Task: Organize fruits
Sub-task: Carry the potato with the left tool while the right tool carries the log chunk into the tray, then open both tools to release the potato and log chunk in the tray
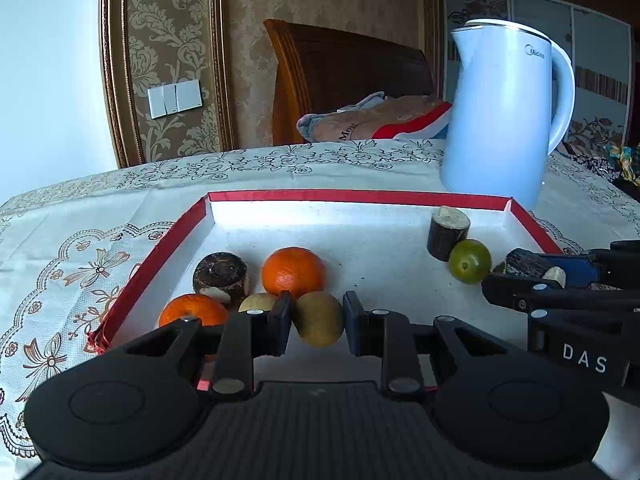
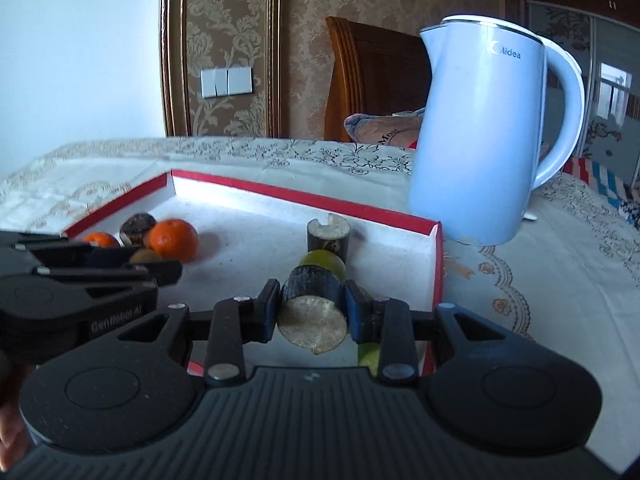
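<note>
A red-rimmed tray [image 1: 360, 197] holds the fruit. My left gripper [image 1: 317, 320] is around a brown-green round fruit [image 1: 320, 320]; its left pad touches, a small gap shows at the right pad. Two oranges [image 1: 293, 271] [image 1: 194, 309], a dark round piece [image 1: 220, 272] and a pale fruit [image 1: 256, 302] lie at the tray's left. My right gripper [image 2: 311, 310] is shut on a dark sugarcane piece [image 2: 312, 312]. A green fruit [image 2: 325, 262] and an upright cane piece [image 2: 328, 236] stand just beyond it. Another green fruit [image 2: 369, 354] is partly hidden under the right finger.
A light blue electric kettle [image 1: 504, 112] stands on the patterned tablecloth [image 1: 80, 232] just behind the tray's far right corner. A wooden headboard [image 1: 344, 76] and bedding lie behind the table. The right gripper shows in the left wrist view [image 1: 560, 276].
</note>
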Demonstrator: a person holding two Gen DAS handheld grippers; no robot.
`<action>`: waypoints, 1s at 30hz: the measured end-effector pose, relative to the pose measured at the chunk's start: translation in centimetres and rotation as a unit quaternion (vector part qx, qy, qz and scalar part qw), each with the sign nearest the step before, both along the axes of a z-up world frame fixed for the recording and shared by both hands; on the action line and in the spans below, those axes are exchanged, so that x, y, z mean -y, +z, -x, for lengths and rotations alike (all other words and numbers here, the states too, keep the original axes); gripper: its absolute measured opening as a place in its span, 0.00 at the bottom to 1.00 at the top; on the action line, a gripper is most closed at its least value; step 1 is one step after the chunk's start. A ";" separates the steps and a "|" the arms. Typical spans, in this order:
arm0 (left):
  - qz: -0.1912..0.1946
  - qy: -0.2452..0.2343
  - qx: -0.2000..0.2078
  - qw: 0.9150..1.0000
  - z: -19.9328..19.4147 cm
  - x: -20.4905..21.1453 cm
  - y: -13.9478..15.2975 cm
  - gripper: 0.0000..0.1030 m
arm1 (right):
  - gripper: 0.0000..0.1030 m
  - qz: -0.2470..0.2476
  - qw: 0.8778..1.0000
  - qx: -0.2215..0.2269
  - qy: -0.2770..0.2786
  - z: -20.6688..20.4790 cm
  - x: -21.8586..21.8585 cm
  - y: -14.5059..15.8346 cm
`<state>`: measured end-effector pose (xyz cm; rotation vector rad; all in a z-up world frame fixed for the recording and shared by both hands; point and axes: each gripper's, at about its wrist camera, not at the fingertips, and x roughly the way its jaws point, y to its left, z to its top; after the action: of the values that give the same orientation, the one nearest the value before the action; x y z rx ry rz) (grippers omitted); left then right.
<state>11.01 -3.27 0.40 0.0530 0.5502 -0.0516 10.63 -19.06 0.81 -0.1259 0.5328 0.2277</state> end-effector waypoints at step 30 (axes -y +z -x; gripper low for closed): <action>-0.008 0.045 0.017 0.999 -1.1 -1.5 -0.2 0.27 | 0.45 0.071 0.995 0.045 -0.051 -1.7 -2.0 -1.6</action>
<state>12.13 -1.76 0.17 0.0440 0.5181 0.0404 12.33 -17.02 -0.77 -0.2450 0.4638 0.0836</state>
